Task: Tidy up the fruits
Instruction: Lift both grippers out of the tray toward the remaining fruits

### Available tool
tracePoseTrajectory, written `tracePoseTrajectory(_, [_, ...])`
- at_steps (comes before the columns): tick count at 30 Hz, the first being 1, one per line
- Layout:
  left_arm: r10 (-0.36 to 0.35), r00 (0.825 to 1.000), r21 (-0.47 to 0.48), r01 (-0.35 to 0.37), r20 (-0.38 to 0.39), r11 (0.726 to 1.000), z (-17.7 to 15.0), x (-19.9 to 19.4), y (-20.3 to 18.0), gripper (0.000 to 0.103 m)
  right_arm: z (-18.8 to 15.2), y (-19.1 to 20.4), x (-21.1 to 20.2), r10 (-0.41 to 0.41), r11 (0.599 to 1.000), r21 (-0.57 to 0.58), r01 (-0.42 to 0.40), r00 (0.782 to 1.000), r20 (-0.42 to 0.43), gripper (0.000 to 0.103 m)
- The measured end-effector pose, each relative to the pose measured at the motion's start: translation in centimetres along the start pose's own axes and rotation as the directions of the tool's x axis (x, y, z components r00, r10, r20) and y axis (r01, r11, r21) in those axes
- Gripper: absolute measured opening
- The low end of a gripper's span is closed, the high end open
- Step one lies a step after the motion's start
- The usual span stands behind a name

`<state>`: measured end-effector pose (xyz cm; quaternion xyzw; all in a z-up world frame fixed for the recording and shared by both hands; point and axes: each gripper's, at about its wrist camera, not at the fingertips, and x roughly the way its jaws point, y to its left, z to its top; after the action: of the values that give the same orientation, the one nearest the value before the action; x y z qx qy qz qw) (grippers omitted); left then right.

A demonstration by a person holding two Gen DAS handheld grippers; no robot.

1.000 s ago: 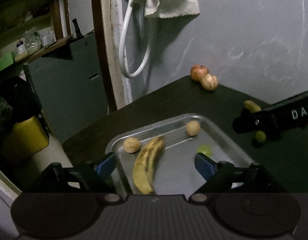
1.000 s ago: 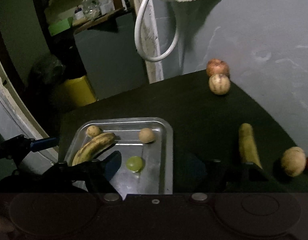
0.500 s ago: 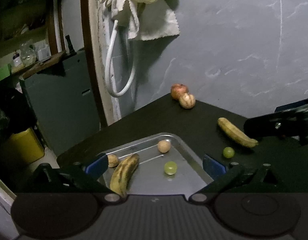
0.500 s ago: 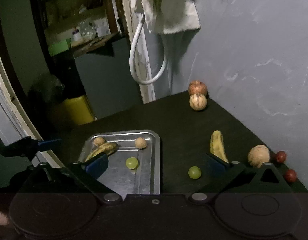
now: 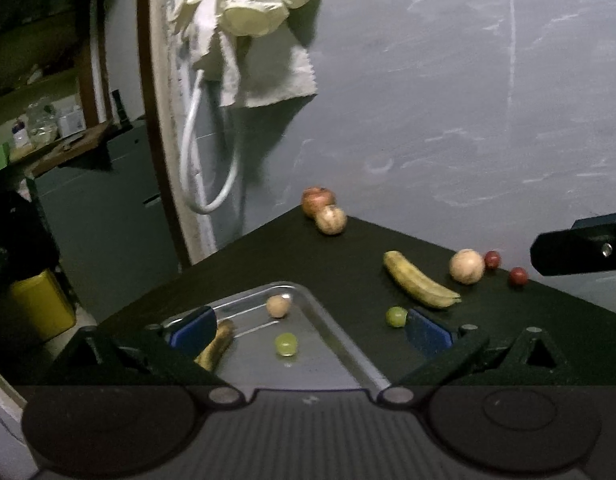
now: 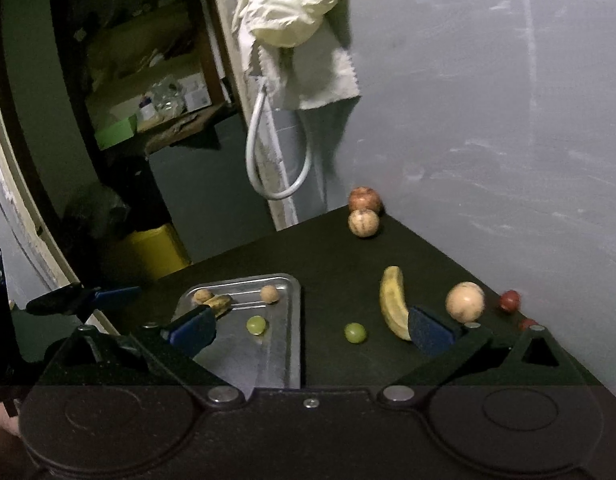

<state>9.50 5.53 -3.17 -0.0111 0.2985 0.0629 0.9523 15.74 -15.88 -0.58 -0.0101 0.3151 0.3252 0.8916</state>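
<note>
In the left wrist view the tray's banana (image 5: 216,344) is half hidden behind the left gripper's (image 5: 308,330) blue pad, and the tray's (image 5: 340,344) near end is cut off by the gripper body. In the right wrist view the right gripper's (image 6: 310,328) pad covers the tip of the bench banana (image 6: 392,304); one small red fruit (image 6: 528,324) peeks from behind the finger. The shelf clutter (image 6: 164,96) is too dim to identify.

— Where do the two cameras sit?
— One on each hand-held gripper, looking forward and down along its fingers.
— What do both see?
— The table (image 5: 340,264), the tray (image 5: 332,332) and the wall (image 6: 488,100), from quite near. The right one looks from farther right.
</note>
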Motion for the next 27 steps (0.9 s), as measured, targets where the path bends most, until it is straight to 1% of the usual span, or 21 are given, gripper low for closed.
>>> tracePoseTrajectory(9, [-0.094, 0.995, 0.062, 0.092, 0.018, 0.994, 0.7, -1.4, -3.9, 0.102, -2.0, -3.2, -4.7, -0.067, 0.996, 0.067, 0.064, 0.997, 0.039, 0.102])
tracePoseTrajectory(12, [-0.178, 0.983, 0.078, 0.174, 0.04, 0.982, 0.9, -2.1, -5.0, 0.102, -2.5, -4.4, -6.2, -0.087, 0.992, 0.094, 0.082, 0.995, 0.056, 0.102])
tracePoseTrajectory(14, [-0.201, 0.979, 0.072, 0.198, 0.036, 0.978, 0.9, -2.4, -5.6, 0.102, -2.9, -5.1, -7.3, -0.101, 0.99, 0.108, 0.093, 0.992, 0.071, 0.102])
tracePoseTrajectory(19, [-0.185, 0.983, 0.066, 0.184, 0.008, 0.981, 0.4, -2.6, -7.0, 0.102, -3.8, -6.5, -9.5, -0.129, 0.983, 0.145, 0.114, 0.987, 0.098, 0.102])
tracePoseTrajectory(21, [-0.174, 0.985, 0.079, 0.173, -0.002, 0.982, 0.4, -2.8, -7.4, 0.102, -4.1, -7.0, -10.2, -0.137, 0.98, 0.156, 0.12, 0.985, 0.104, 0.102])
tracePoseTrajectory(27, [-0.151, 0.988, 0.133, 0.148, 0.012, 0.98, 0.2, -3.9, -8.1, 0.102, -4.8, -7.9, -11.1, -0.143, 0.975, 0.186, 0.12, 0.983, 0.118, 0.102])
